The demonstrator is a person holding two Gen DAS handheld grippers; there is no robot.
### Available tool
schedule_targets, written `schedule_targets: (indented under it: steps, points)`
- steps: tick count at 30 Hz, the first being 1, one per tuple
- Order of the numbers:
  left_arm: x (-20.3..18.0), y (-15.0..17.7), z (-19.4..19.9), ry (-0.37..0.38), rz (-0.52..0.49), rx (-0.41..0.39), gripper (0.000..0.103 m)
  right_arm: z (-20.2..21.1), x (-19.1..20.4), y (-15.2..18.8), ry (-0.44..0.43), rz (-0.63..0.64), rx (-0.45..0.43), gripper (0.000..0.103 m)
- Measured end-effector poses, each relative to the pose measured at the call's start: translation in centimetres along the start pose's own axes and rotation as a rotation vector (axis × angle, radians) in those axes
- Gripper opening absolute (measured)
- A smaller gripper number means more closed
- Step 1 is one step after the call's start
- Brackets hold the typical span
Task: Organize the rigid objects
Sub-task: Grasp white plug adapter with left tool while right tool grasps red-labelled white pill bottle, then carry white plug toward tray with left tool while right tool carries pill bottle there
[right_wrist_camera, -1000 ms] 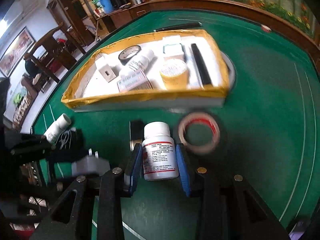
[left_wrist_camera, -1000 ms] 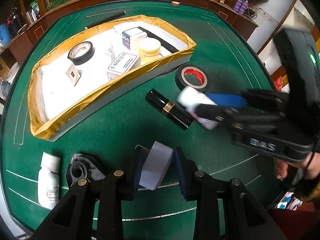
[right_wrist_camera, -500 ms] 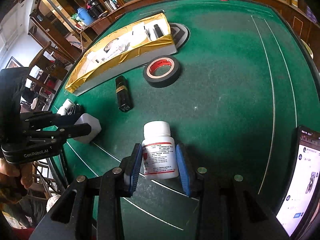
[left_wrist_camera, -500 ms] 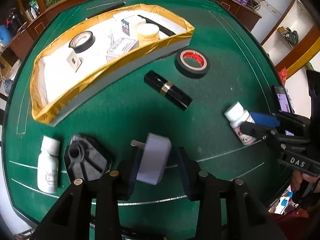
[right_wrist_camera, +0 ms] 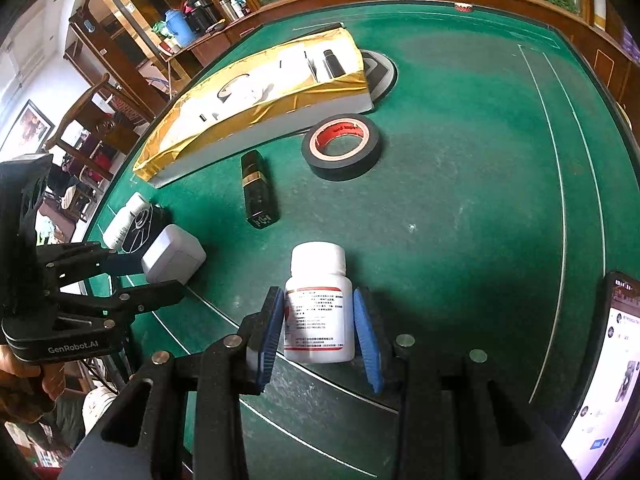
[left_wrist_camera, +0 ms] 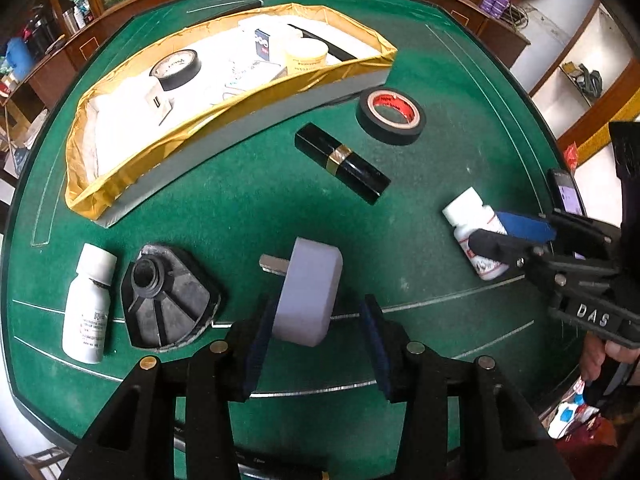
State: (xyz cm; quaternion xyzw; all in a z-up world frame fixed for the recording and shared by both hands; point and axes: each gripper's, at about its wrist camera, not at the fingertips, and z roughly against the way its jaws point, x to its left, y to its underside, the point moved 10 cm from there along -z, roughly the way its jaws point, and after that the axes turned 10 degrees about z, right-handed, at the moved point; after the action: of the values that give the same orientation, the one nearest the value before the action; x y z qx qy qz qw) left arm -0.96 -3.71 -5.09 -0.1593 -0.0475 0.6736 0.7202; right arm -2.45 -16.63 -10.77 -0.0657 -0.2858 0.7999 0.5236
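**Both jaws apart, plug and bottle on the felt**

Left gripper [left_wrist_camera: 316, 340] stands wide: the plug [left_wrist_camera: 308, 292] rests between its pads, touching the left one, clear of the right. Left of those jaws sit a black fitting [left_wrist_camera: 168, 300] and a small bottle [left_wrist_camera: 88, 304]. Right gripper [right_wrist_camera: 320, 332] is slightly parted around the pill bottle [right_wrist_camera: 318, 304], a thin gap each side. Ahead lie lipstick [right_wrist_camera: 258, 190], tape [right_wrist_camera: 340, 148], tray [right_wrist_camera: 260, 120].

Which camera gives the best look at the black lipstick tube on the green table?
The left wrist view: the lipstick tube lies side-on there, showing its full length and gold band. The right wrist view sees it more end-on and foreshortened, though its gold band and square end show.
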Motion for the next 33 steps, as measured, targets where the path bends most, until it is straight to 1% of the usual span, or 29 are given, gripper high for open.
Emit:
schedule_targets:
  steps: [2,4,5,6,13,21,33]
  points:
    - [0.1,-0.1,-0.1,0.004,-0.001,-0.004,0.047,-0.1,0.1,0.0,0.000,0.001,0.004,0.035]
    - [-0.1,-0.3,-0.3,0.007,-0.009,-0.003,0.041,-0.2,0.1,0.1,0.004,0.003,0.006,0.035]
    - [-0.1,-0.3,-0.4,0.006,-0.014,-0.001,0.030,-0.2,0.1,0.1,0.007,0.004,0.005,0.035]
    - [-0.3,-0.4,-0.5,0.006,-0.020,0.000,0.027,-0.2,0.1,0.1,0.008,0.004,0.005,0.035]
    - [-1.3,-0.7,-0.3,0.035,-0.042,-0.004,0.026,-0.2,-0.1,0.1,-0.011,-0.018,0.007,0.034]
    - [-1.7,-1.5,0.1,0.053,-0.027,-0.014,0.025,-0.4,0.0,0.1,-0.034,-0.030,0.024,0.035]
    - [-1.5,-1.8,0.8,0.090,-0.017,-0.033,0.025,-0.1,0.3,0.0,-0.015,-0.038,0.029,0.034]
